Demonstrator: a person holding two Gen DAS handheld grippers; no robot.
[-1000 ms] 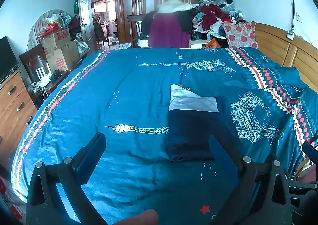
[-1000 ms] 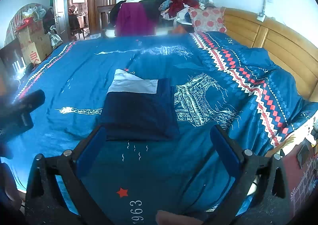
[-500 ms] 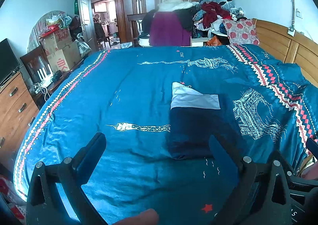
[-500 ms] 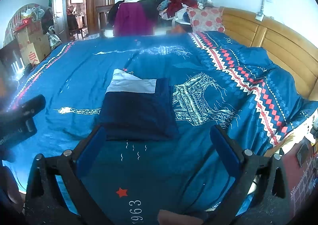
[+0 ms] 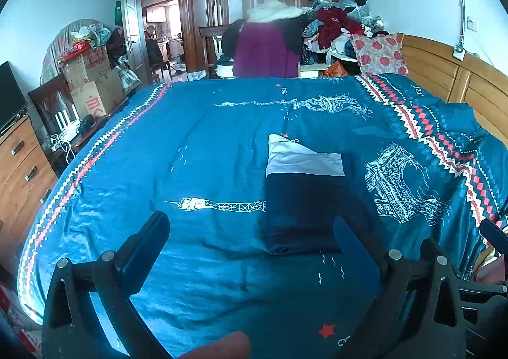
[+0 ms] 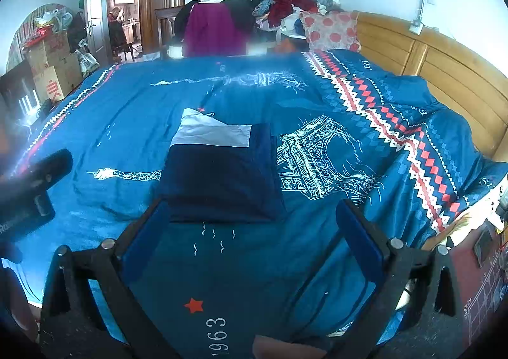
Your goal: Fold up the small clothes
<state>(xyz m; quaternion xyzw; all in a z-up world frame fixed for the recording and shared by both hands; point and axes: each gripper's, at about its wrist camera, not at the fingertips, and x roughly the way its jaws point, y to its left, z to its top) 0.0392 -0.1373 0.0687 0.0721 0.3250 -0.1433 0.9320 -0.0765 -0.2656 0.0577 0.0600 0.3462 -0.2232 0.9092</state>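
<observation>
Garment (image 6: 219, 175) lies flat mid-bed (image 6: 127, 111), folded to neat rectangle, white band at far end (fold looks finished). Left claw (image 5: 250, 232) and right claw (image 6: 250, 216) both spread wide, empty, held clear near bed's near edge, likely so fold stays undisturbed.

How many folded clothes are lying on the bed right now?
1. A single folded garment, dark navy with a white band at its far end, lies flat near the middle of the bedspread, just ahead of both open grippers. The pile beyond the bed may hide more.
</observation>
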